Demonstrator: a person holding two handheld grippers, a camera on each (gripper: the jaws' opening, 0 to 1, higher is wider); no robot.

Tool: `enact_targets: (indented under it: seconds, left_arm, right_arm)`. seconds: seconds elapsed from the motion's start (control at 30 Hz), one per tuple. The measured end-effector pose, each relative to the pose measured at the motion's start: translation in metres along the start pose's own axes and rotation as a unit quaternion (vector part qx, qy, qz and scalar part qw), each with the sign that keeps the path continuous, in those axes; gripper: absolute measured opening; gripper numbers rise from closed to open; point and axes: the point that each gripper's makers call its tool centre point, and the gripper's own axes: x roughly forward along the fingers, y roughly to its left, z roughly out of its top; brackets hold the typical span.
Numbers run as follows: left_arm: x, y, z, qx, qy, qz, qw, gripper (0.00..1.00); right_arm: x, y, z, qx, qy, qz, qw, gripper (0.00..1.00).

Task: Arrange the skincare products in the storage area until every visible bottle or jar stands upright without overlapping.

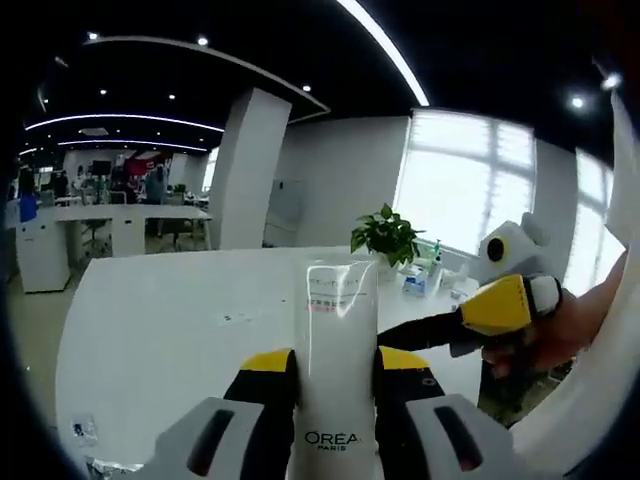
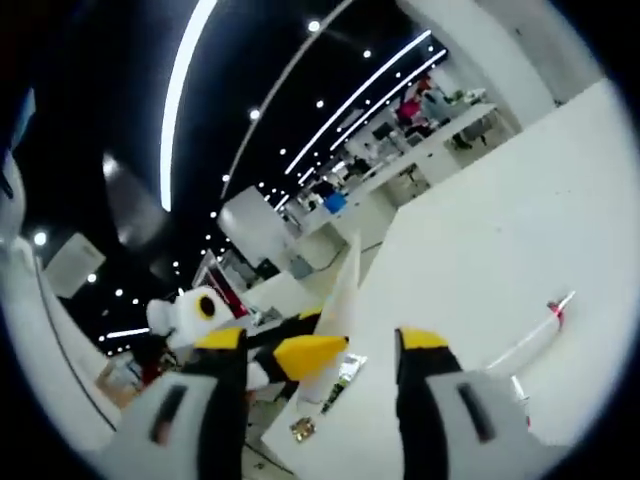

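In the left gripper view, the left hand-held gripper [image 1: 335, 375] is clamped on a white tube [image 1: 338, 360] marked "OREA PARIS", its 2 yellow-tipped jaws pressing the tube's sides and holding it upright above the white desk [image 1: 170, 340]. The right hand-held gripper [image 1: 505, 305] enters from the right, held by a person's hand [image 1: 560, 335], near the tube's upper part. A potted plant [image 1: 385, 238] stands at the desk's far edge. In the right gripper view, the right hand-held gripper [image 2: 325, 365] has its jaws apart, the tube [image 2: 340, 300] between them.
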Motion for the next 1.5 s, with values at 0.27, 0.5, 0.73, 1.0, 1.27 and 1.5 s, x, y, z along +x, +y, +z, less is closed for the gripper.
enact_targets:
  seconds: [0.27, 0.5, 0.73, 1.0, 1.27, 1.5]
  left_arm:
    - [-0.003, -0.022, -0.001, 0.026, -0.011, -0.008, 0.9996, 0.29]
    - [0.004, -0.041, -0.007, 0.053, 0.000, -0.034, 0.9980, 0.29]
    - [0.007, -0.048, -0.024, 0.116, 0.035, -0.051, 0.9913, 0.30]
    - [0.004, -0.056, -0.028, 0.106, 0.037, -0.074, 0.9909, 0.32]
    - [-0.001, -0.058, -0.031, 0.101, 0.041, -0.130, 0.9855, 0.32]
    - [-0.011, -0.055, -0.032, 0.084, 0.064, -0.189, 0.9762, 0.37]
  right_arm:
    - [0.013, 0.011, -0.012, 0.011, 0.018, 0.032, 0.9993, 0.38]
    - [0.003, -0.010, -0.007, 0.046, 0.018, -0.001, 0.9988, 0.19]
    - [-0.006, -0.014, -0.021, 0.002, 0.033, -0.026, 0.9991, 0.15]
    - [-0.013, -0.011, -0.025, -0.052, 0.047, -0.026, 0.9972, 0.11]
    - [-0.016, -0.012, -0.029, -0.103, 0.067, -0.021, 0.9922, 0.10]
    - [-0.014, 0.012, -0.034, -0.179, 0.084, 0.033, 0.9797, 0.10]
